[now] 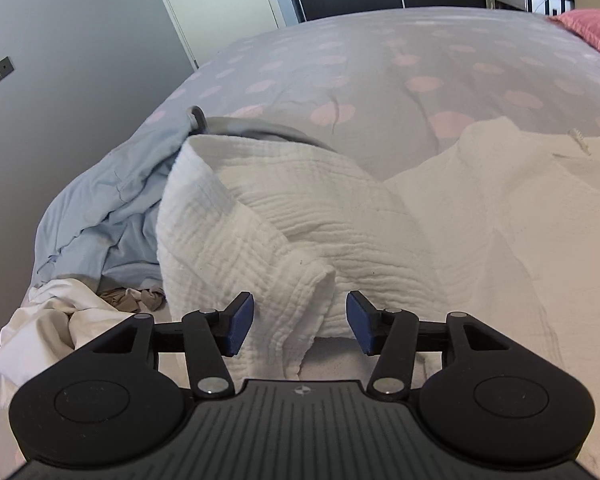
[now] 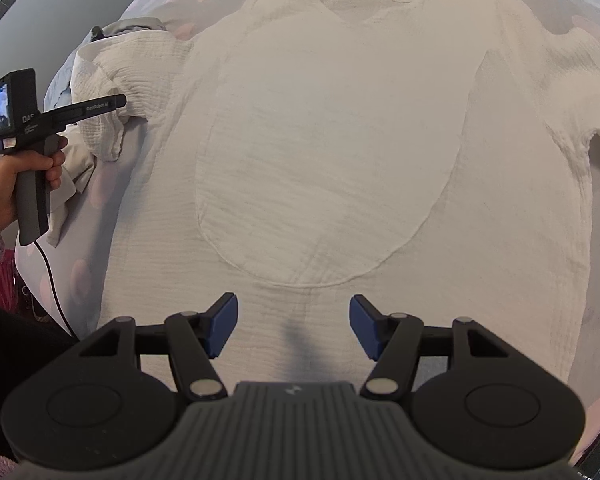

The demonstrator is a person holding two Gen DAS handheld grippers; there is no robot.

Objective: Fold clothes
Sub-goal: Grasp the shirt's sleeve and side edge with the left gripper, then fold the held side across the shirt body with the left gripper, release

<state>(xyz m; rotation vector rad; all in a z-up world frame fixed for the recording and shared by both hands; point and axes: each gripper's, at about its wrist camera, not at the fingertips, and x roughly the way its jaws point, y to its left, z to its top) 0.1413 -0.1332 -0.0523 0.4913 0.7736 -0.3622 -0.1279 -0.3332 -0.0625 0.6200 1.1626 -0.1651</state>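
White top [image 2: 324, 152] lies spread flat on the bed [image 1: 380, 72], neck opening at the far edge, hem near; laid out this way the body gives a broad, even panel to fold across. Fabric is crinkled muslin-like gauze, fine ribbed ripples, soft and limp. A rounded bib-shaped panel is stitched on the front.

Left sleeve [image 1: 236, 224] is bunched and rolled up on itself at the left edge of the bed, not lying flat. Right sleeve [image 2: 580, 92] spreads out to the right, flatter.

Left gripper [image 1: 300, 324] has its jaws apart, straddling a hanging fold of the left sleeve without pinching it, probably lined up to take the cuff.

Right gripper [image 2: 294, 326] hovers over the near hem, jaws apart, holding nothing.

Bedcover is grey with pink dots. Pale blue garment [image 1: 112, 216] and other crumpled laundry sit far left.
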